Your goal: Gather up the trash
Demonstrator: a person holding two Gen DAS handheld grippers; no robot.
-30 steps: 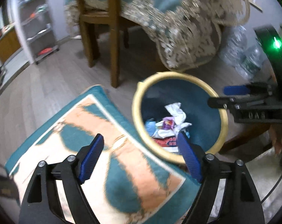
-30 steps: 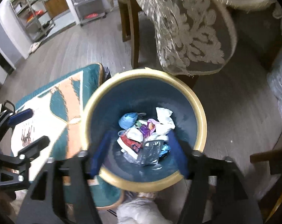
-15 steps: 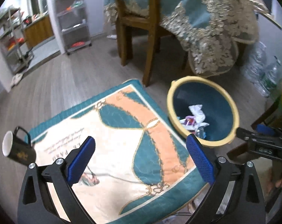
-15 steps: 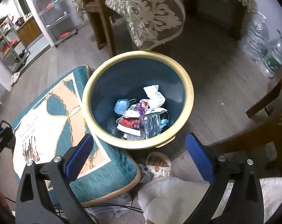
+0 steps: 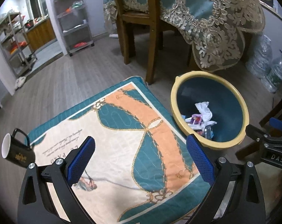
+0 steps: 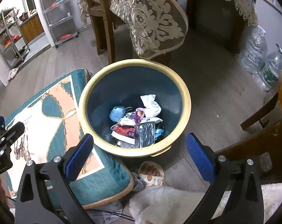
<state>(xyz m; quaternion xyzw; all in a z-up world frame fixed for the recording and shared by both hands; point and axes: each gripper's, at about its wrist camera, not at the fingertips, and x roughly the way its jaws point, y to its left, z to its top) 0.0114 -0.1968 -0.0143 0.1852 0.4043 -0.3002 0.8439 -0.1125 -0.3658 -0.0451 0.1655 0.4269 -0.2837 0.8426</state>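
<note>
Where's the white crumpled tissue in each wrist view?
Left wrist: white tissue right of centre, inside the bin.
Right wrist: white tissue just above centre, at the top of the trash pile.
Shared landmark: the bin's yellow rim.

Wide open mouth on the bin (image 6: 133, 150), clear drop from above onto the trash pile (image 6: 136, 123). Cushion (image 6: 53, 112) butts its left rim, a slippered foot (image 6: 152, 171) sits just near. Far side, the hanging tablecloth (image 6: 156, 24) and chair leg (image 6: 109, 37) crowd the rim.
</note>
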